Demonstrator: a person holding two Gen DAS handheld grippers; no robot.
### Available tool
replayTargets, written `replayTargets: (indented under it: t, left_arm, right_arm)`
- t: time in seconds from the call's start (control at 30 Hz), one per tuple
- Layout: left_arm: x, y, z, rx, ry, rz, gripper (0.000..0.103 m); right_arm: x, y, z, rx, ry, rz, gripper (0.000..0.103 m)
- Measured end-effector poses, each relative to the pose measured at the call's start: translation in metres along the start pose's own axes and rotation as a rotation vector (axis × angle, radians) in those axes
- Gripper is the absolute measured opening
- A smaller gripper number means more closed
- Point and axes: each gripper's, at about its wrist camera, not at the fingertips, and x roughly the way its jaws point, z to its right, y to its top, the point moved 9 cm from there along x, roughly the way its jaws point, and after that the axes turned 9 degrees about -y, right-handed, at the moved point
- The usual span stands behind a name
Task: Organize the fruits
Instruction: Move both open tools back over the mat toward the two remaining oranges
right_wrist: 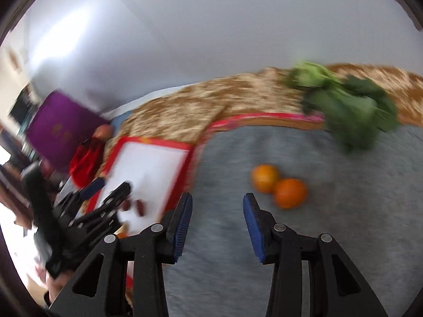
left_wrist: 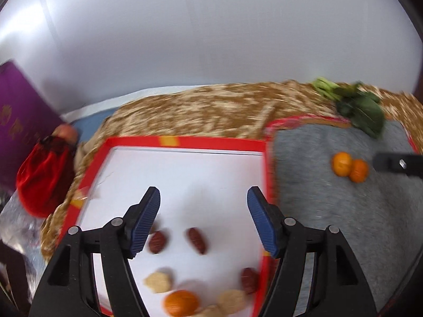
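Observation:
My left gripper hangs open over a white tray with a red rim, nothing between its blue pads. On the tray lie three dark red dates, one orange and some beige lumps. Two more oranges touch each other on a grey mat, just ahead and right of my right gripper. That gripper is open and empty above the mat. In the left wrist view the same pair of oranges sits right of the tray. Both views are blurred.
A bunch of leafy greens lies at the mat's far edge. A red pouch and a purple box stand left of the tray. A brown patterned cloth covers the surface behind, with a pale wall beyond.

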Motion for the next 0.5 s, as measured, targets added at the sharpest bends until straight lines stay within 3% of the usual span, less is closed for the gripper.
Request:
replayTargets:
  t: [0.07, 0.2, 0.5]
  left_arm:
    - [0.006, -0.001, 0.021, 0.042, -0.035, -0.015, 0.069]
    - [0.016, -0.004, 0.041, 0.036, -0.087, -0.049, 0.069]
    - [0.013, -0.009, 0.045, 0.050, -0.083, -0.047, 0.069]
  right_arm:
    - [0.007, -0.001, 0.025, 0.050, -0.034, -0.046, 0.043]
    - [0.019, -0.006, 0.037, 0.062, -0.059, -0.090, 0.043]
    - [0.052, -0.008, 0.034, 0.023, -0.143, -0.112, 0.043]
